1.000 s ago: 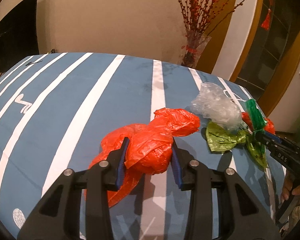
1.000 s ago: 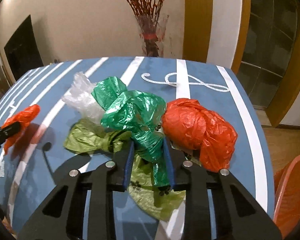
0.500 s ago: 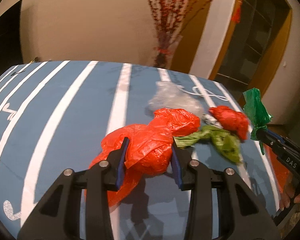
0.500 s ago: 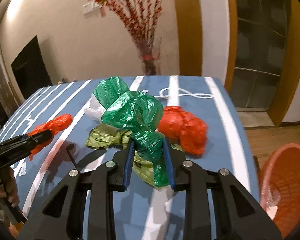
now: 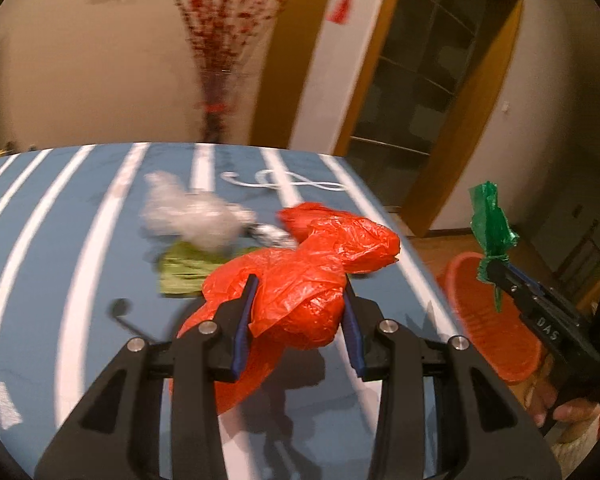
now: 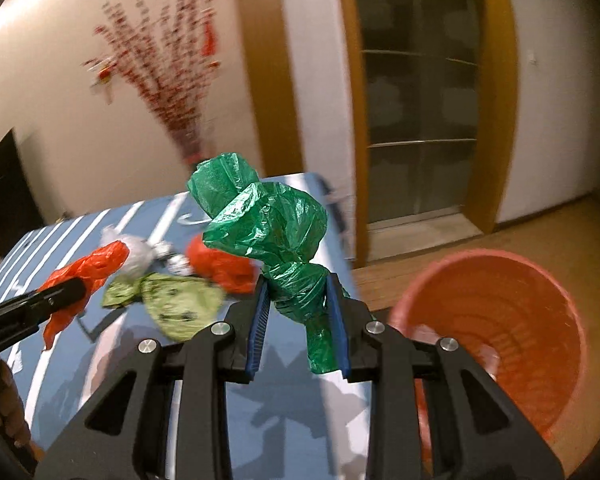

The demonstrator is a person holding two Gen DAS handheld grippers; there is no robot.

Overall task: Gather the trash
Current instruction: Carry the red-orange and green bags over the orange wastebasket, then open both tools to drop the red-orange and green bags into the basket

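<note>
My left gripper (image 5: 298,300) is shut on a crumpled orange-red plastic bag (image 5: 340,240), held just above the blue striped table (image 5: 60,240). My right gripper (image 6: 298,300) is shut on a twisted green plastic bag (image 6: 264,224), which hangs near the table's right edge beside an orange basket (image 6: 480,254) on the floor. In the left wrist view the right gripper (image 5: 496,272) and the green bag (image 5: 492,228) hang over the basket (image 5: 484,320). The right wrist view shows the left gripper (image 6: 72,288) with the orange-red bag (image 6: 88,268).
A clear plastic bag (image 5: 188,216), a light green bag (image 5: 184,268), a small silvery wrapper (image 5: 268,234) and another red bag (image 6: 220,264) lie on the table. A vase of red branches (image 5: 216,120) stands behind the table. A person's hand (image 5: 564,412) holds the right gripper.
Both grippers lifted their bags off the table and swung right, toward the table's right edge. The orange basket has come into both views.
</note>
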